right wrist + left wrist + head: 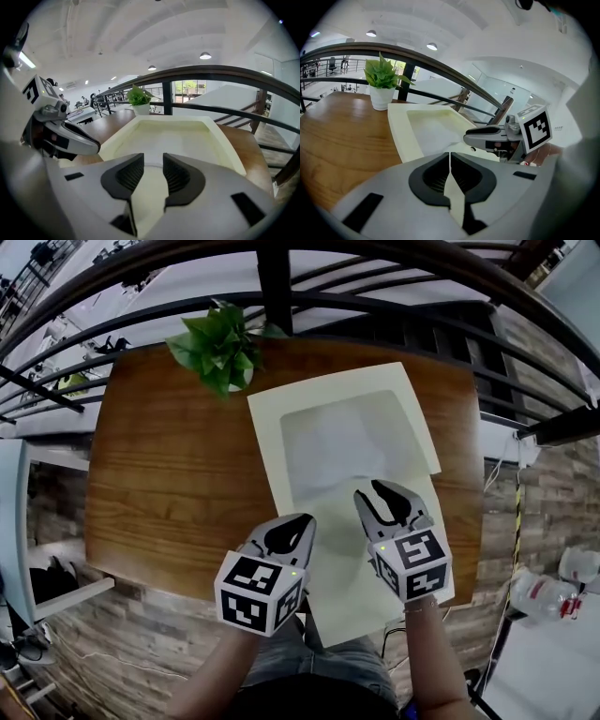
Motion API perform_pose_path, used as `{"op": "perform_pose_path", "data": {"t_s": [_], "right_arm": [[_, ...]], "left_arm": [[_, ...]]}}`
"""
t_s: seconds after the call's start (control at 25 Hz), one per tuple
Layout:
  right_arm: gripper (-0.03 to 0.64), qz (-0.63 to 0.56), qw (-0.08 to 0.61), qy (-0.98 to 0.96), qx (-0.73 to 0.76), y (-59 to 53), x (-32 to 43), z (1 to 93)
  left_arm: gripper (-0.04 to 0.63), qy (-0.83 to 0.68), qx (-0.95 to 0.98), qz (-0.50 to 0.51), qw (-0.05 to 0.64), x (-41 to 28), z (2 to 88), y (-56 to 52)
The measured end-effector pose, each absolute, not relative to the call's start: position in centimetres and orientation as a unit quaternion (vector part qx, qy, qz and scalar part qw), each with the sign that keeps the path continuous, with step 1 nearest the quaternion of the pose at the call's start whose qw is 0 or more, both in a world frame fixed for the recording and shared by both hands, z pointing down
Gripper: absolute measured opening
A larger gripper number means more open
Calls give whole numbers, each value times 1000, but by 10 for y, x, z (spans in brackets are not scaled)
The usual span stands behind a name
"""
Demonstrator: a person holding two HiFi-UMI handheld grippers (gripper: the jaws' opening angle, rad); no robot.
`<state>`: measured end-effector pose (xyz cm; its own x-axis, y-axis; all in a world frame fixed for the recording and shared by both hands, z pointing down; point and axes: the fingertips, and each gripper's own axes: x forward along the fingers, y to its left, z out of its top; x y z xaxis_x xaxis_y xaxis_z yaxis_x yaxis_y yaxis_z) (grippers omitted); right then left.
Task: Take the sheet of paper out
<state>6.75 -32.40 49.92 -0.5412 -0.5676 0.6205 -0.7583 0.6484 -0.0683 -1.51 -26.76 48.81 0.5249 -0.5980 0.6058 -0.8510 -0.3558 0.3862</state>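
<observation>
Left gripper (pixel 302 523): jaws pressed together, tips at near left edge of cream folder (pixel 272 413). Right gripper (pixel 371 491) just beside it, jaws apart, above folder. White sheet of paper (pixel 342 442) lies inside folder, flat on wooden table (pixel 169 465).

Brown wooden desk (pixel 169 474), grain running side to side, against a dark railing.
- 11 o'clock, at the far edge: potted plant (pixel 220 348), green leaves, white pot.
- 2 to 3 o'clock: cream folder (pixel 272 418) lying flat, slightly skewed, with white paper (pixel 342 442) showing through its clear window.
- 5 o'clock: cream sheet (pixel 347 587) running out from the folder's near end and overhanging the desk's near edge.
</observation>
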Motion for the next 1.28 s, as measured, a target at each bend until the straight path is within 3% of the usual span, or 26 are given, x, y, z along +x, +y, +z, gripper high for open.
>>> {"op": "perform_pose_path", "data": {"t_s": [0.32, 0.52, 0.88, 1.04, 1.28], "right_arm": [[130, 81, 392, -859, 320, -333, 64, 531], [130, 101, 389, -861, 310, -342, 61, 544], [127, 41, 447, -847, 285, -348, 60, 562], [55, 47, 446, -845, 292, -349, 60, 564], [34, 52, 444, -845, 293, -345, 59, 564]], "left_arm": [[23, -455, 796, 175, 359, -14, 490, -270], [23, -453, 794, 179, 365, -15, 495, -267], [23, -452, 790, 165, 381, -16, 494, -265], [23, -456, 787, 160, 384, -19, 493, -266], [23, -455, 785, 164, 387, -18, 497, -262]]}}
